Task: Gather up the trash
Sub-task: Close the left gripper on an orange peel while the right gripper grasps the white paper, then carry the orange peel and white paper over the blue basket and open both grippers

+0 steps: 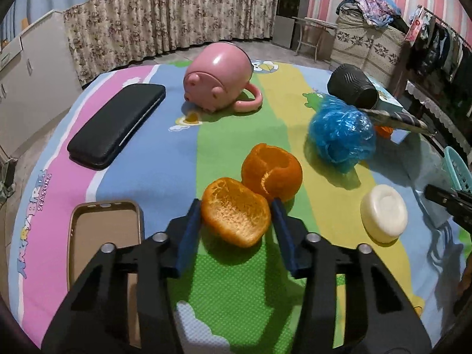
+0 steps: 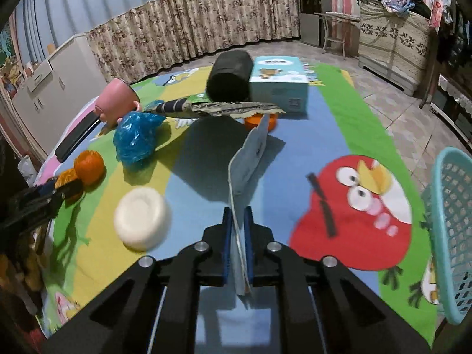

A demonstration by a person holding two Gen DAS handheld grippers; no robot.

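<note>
The left gripper (image 1: pixel 236 206) is reaching over the striped cartoon cloth (image 1: pixel 165 159), its two blue fingers standing apart on either side of the near orange peel (image 1: pixel 236 218). The pads are sitting just beside the peel; whether they are touching it cannot be told. This peel is lying open like a shallow cup, showing pale, stringy pith inside and a bright orange rim. A second orange peel (image 1: pixel 273 171) is sitting just beyond it, touching it, curled into a hollow shell with a torn edge.

Further right, a crumpled blue plastic bag (image 1: pixel 342 135) is lying glossy and wrinkled on the yellow stripe, and a white round lid-like disc (image 1: pixel 383 214) is resting near the right edge.

The right gripper (image 2: pixel 237 221) is pinching a thin pale-blue paper scrap (image 2: pixel 247 165) between nearly closed fingers; the scrap is standing upright on edge and bending away toward the far side. A teal mesh basket (image 2: pixel 451 224) is sitting at the right edge of the right wrist view.

At the far side, a pink mug (image 1: pixel 216 81) is lying on its side, with a black case (image 1: pixel 118 124) to its left.
</note>
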